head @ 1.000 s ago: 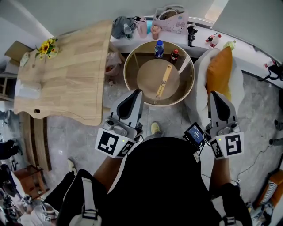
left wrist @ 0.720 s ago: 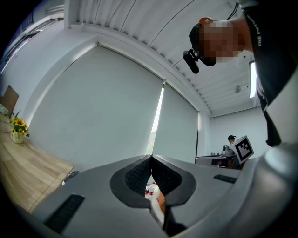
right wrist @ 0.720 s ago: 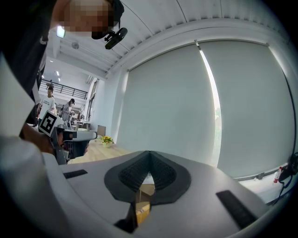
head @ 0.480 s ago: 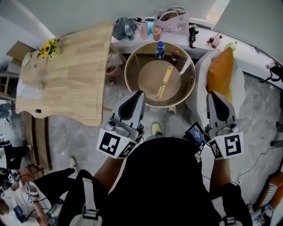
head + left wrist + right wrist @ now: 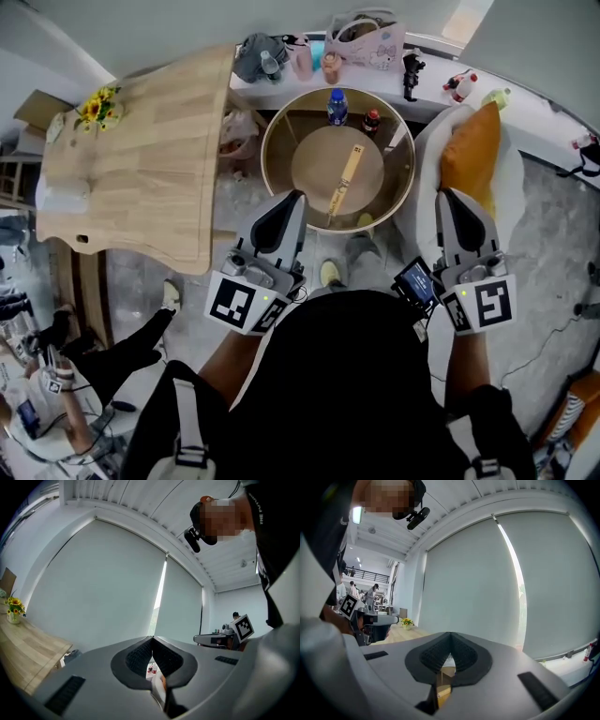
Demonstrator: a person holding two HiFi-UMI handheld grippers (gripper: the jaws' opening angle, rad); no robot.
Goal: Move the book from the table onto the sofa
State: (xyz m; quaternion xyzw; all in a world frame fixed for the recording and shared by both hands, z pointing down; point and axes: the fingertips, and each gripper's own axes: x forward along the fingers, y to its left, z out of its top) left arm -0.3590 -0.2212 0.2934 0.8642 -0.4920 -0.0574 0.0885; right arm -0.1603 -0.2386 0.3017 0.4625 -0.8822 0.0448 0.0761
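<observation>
Both grippers, the left gripper [image 5: 294, 197] and the right gripper [image 5: 449, 196], are held out side by side, each with its 2 jaws pressed together and nothing between them. The book [image 5: 343, 181] lies on the round table [image 5: 271, 141] just ahead of them. The sofa [image 5: 513, 183] with its orange cushion [image 5: 469, 148] stands to the table's right.

The book [image 5: 343, 176] lies in the middle of the round tabletop [image 5: 312, 161], with a bottle [image 5: 337, 105] and a smaller bottle [image 5: 372, 119] at its far edge. The sofa [image 5: 515, 178] stands just to its right, with a cushion [image 5: 469, 150] on it. A long wooden tabletop [image 5: 141, 178] lies to the left.
</observation>
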